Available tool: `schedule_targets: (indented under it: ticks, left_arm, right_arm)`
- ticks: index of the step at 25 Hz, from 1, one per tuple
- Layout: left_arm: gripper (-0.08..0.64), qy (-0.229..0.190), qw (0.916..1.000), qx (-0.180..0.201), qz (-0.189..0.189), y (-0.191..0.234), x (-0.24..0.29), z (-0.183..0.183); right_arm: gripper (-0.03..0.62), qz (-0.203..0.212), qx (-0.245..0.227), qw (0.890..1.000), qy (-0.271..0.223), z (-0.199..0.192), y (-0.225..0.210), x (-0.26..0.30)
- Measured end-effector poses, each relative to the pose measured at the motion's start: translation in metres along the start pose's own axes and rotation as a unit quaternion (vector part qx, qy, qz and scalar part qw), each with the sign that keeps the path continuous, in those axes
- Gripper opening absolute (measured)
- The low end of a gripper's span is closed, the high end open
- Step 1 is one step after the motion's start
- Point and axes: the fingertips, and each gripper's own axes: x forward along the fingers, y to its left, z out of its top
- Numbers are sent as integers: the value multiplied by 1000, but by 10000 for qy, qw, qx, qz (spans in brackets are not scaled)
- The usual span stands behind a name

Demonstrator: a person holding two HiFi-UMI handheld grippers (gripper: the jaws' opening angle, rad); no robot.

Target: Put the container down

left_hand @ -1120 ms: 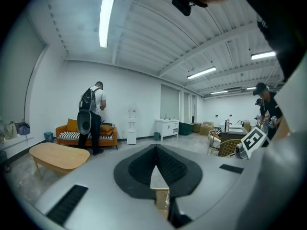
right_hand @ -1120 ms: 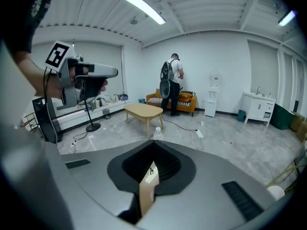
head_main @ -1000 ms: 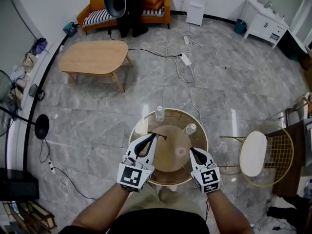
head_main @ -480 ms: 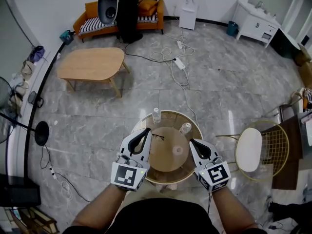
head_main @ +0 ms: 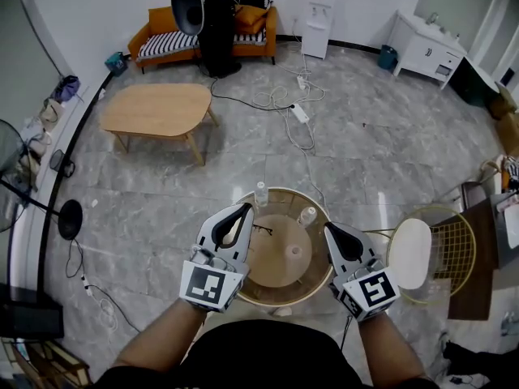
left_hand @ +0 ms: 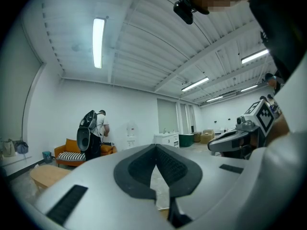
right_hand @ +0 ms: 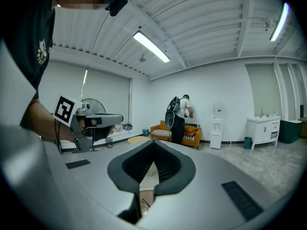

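Observation:
A round table (head_main: pixel 243 203) with a glass rim and a wooden middle stands below me. One clear bottle (head_main: pixel 261 191) is upright at its far rim and a second clear container (head_main: pixel 306 215) at the far right. A small pale round thing (head_main: pixel 296 251) and a pair of glasses (head_main: pixel 261 230) lie on the wood. My left gripper (head_main: pixel 246 207) hovers over the table's left edge, shut and holding nothing (left_hand: pixel 156 146). My right gripper (head_main: pixel 329 227) hangs at the right edge beside the second container, also shut and holding nothing (right_hand: pixel 154 142).
A gold wire chair with a white seat (head_main: pixel 412 254) stands right of the table. Cables and a power strip (head_main: pixel 298 112) run across the marble floor beyond it. Farther back are a wooden coffee table (head_main: pixel 154 108), an orange sofa (head_main: pixel 166 43) and a standing person (head_main: pixel 215 31).
Both grippers have lifted and spread a little. The right one has drawn away to the right of the small round thing. Both stay shut.

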Motion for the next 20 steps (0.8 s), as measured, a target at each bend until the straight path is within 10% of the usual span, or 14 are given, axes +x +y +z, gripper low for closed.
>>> schedule_targets:
  ticks: [20]
  left_arm:
    - [15,-249,9996,106,21,-23,-17,22]
  right_arm:
    - [12,177,-105,9998,-20,14,11,-28]
